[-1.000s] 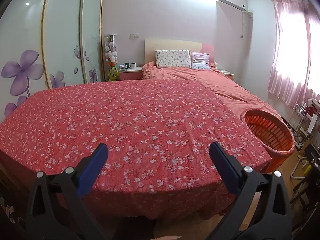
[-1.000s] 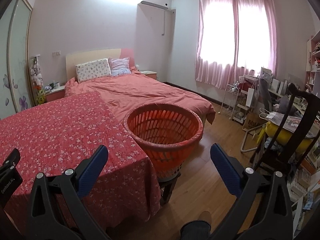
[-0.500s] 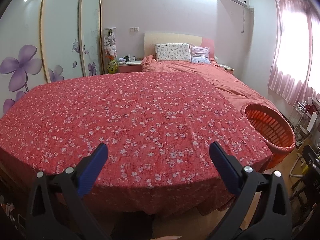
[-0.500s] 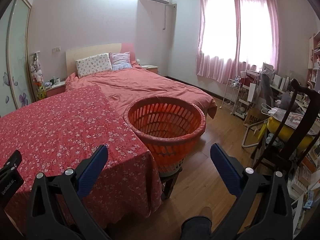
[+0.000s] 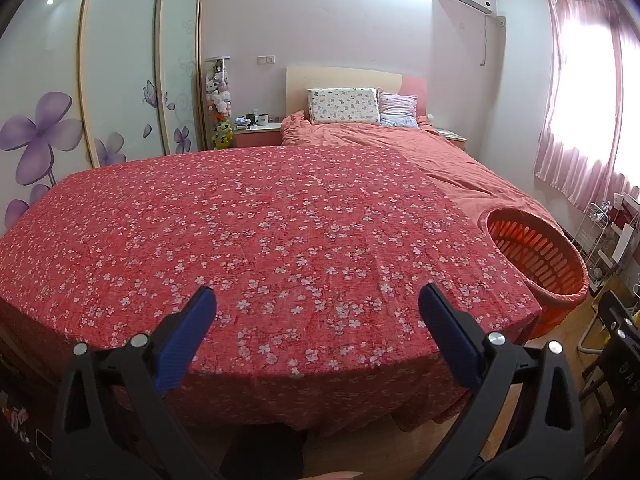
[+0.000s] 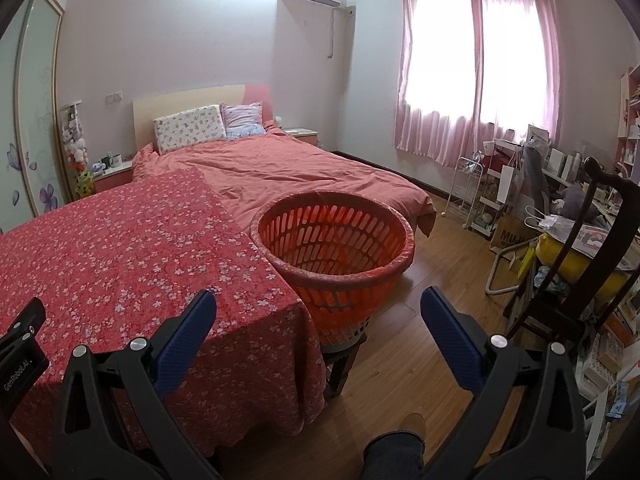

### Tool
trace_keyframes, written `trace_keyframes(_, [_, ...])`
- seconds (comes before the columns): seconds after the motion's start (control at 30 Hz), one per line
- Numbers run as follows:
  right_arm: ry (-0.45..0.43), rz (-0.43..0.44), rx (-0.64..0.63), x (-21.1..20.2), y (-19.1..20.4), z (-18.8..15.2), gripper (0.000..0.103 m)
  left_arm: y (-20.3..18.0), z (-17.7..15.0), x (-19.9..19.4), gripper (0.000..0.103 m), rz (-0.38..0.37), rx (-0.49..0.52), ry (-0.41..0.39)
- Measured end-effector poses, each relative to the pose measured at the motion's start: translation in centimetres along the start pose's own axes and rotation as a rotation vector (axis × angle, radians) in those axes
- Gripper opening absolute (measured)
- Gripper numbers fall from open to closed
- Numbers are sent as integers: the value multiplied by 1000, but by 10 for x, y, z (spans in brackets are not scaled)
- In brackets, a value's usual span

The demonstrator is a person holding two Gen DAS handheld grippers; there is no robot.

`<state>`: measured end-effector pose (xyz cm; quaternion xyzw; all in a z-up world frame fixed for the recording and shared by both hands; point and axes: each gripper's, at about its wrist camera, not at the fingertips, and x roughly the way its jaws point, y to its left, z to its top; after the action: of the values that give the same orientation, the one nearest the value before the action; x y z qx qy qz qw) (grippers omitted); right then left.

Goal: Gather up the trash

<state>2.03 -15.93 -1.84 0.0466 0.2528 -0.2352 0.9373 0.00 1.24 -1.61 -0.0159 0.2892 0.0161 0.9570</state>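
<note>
An orange slatted basket [image 6: 334, 240] stands on a low stool at the right edge of a table draped in a red flowered cloth [image 5: 260, 240]; in the left wrist view the basket [image 5: 536, 256] sits far right. I see nothing inside the basket and no trash on the cloth. My left gripper [image 5: 316, 306] hovers open over the cloth's near edge, nothing between its blue pads. My right gripper [image 6: 318, 308] is open too, held before the basket and above the table's corner. The left gripper's body [image 6: 20, 356] shows at the right wrist view's left edge.
A bed [image 6: 304, 172] with pillows lies behind the table. A cluttered desk, a dark wooden chair [image 6: 592, 264] and a white wire rack [image 6: 468, 188] fill the right side. Wardrobe doors [image 5: 120, 80] line the left wall. Wooden floor [image 6: 432, 280] lies beside the basket. A person's shoe [image 6: 404, 428] shows below.
Both views have tilted downward a little and drawn slightly nearer, so the bed and the basket sit lower in frame. Both grippers stayed open.
</note>
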Motion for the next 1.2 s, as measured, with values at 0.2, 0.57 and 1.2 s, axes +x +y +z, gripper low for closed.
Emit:
trace_keyframes(0.2, [7, 5, -2, 1, 1, -1, 101, 0, 0, 0, 99, 0, 1, 0])
trace_keyframes(0.57, [5, 6, 0, 0, 1, -1, 101, -1, 1, -5, 99, -8, -5, -14])
trace_keyframes(1.2, [6, 7, 0, -1, 2, -1, 101, 1, 2, -5, 99, -7, -5, -14])
